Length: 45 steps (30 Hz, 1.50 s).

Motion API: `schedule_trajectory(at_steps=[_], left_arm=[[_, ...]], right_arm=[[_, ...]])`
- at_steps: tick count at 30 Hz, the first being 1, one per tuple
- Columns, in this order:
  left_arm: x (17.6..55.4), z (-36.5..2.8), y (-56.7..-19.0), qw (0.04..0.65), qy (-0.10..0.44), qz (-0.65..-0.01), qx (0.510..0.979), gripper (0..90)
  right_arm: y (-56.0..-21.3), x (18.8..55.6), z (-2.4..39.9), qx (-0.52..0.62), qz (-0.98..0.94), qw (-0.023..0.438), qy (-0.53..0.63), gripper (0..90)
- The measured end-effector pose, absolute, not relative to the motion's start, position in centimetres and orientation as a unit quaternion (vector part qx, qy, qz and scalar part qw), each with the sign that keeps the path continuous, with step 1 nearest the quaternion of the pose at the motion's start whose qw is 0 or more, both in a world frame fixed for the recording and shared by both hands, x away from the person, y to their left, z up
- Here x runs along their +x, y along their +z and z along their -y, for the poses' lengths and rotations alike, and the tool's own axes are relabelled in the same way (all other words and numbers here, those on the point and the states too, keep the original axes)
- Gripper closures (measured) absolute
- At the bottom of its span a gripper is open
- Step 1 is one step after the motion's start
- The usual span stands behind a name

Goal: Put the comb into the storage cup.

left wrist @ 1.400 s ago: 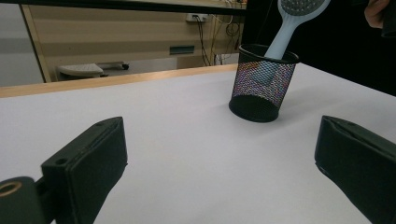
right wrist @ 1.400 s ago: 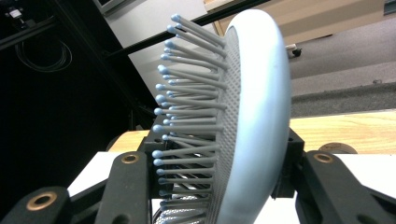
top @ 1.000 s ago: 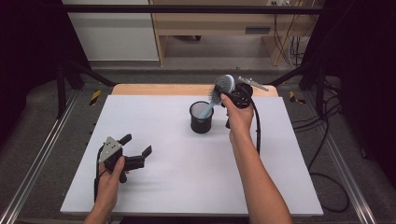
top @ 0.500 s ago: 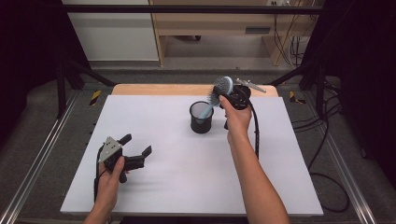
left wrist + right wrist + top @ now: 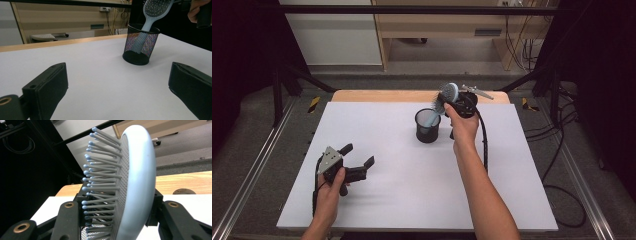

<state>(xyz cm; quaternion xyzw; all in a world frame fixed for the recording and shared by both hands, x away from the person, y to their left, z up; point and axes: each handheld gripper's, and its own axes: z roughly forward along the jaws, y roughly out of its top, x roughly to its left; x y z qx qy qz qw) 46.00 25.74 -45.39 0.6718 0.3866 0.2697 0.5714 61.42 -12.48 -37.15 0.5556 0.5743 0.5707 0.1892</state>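
Hairbrush [image 5: 447, 95] head sits clamped between the right tongs [image 5: 451, 101], handle dipping into the mesh cup [image 5: 428, 127]; left tongs [image 5: 357, 161] gape empty, well apart from the cup.

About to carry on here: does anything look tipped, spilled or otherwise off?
Nothing stands out. The mesh cup stands upright on the white table; the hairbrush leans handle-down in it, head between the right gripper's jaws. No spill or damage shows.
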Motion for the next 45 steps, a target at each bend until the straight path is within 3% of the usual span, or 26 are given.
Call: schedule_trajectory(at_steps=[45], left_arm=[[46.0, -25.8, -45.4, 0.572, 0.268, -0.387, 0.672, 2.5]], right_arm=[[-38.0, 61.8, 11.4, 0.555, -0.583, 0.178, 0.566, 52.6]])
